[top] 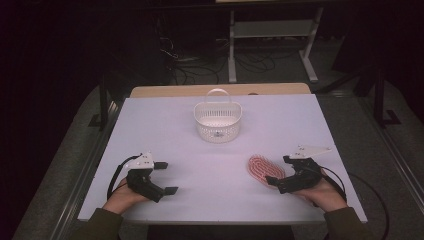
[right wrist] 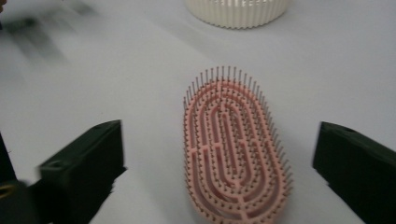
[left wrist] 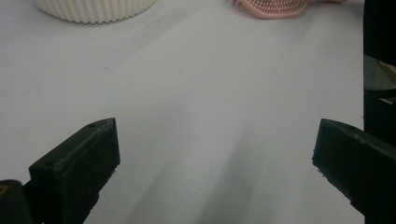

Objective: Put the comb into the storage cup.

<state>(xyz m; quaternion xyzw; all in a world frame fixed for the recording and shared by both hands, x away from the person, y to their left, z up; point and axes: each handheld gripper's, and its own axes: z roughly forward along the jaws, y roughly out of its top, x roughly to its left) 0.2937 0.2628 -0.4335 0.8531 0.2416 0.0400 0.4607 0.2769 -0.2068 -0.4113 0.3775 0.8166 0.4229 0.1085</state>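
A pink oval hairbrush (top: 261,169) lies bristles-up on the white table (top: 165,120), right of the middle. My right gripper (top: 279,170) stands open at its near end. In the right gripper view the hairbrush (right wrist: 231,149) lies lengthwise between the wide-apart jaws of the right gripper (right wrist: 219,158), and neither pad touches it. My left gripper (top: 167,177) rests open near the table's front left with nothing in it. In the left gripper view the left gripper (left wrist: 215,149) has only bare table between its jaws, and the hairbrush (left wrist: 271,7) is far off at the top.
A white slatted basket (top: 217,122) with a loop handle stands at the middle back of the table; its ribbed wall shows as the basket (left wrist: 95,9) and the basket (right wrist: 236,11) in the gripper views. Dark floor, cables and a metal frame lie beyond the far edge.
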